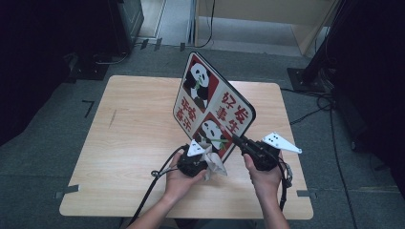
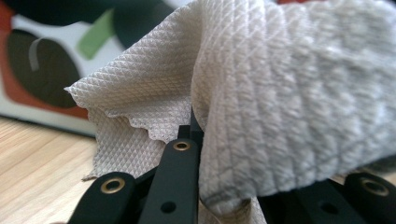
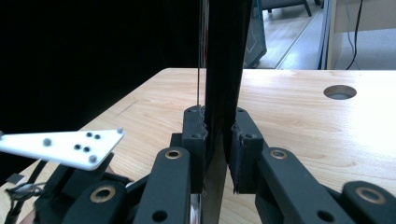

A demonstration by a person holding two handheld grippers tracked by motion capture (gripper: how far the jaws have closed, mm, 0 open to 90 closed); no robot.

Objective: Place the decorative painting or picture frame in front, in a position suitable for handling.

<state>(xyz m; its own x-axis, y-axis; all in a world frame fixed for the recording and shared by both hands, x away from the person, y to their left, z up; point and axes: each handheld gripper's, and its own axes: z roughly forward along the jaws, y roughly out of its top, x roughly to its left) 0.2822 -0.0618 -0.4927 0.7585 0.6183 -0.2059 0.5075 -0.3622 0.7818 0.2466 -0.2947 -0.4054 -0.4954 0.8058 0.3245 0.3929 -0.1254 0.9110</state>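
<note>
At six o'clock on the table [image 1: 133, 114], our right gripper [image 1: 237, 139] clamps the panda board [image 1: 210, 102] upright, so our left gripper [image 1: 203, 160], grasping the cloth [image 1: 216, 164], can wipe it.

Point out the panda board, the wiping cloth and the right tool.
panda board [image 1: 210, 102], high view, printed face.
wiping cloth [image 2: 289, 93], left gripper view, textured fold.
right tool [image 3: 215, 140], right gripper view, between its tips, clamped on the board edge.

Glossy smooth panda board [image 1: 212, 107], soft waffle-textured grey cloth [image 2: 261, 93], matt black plastic tongs, pale wood-grain table [image 1: 133, 129]
</note>
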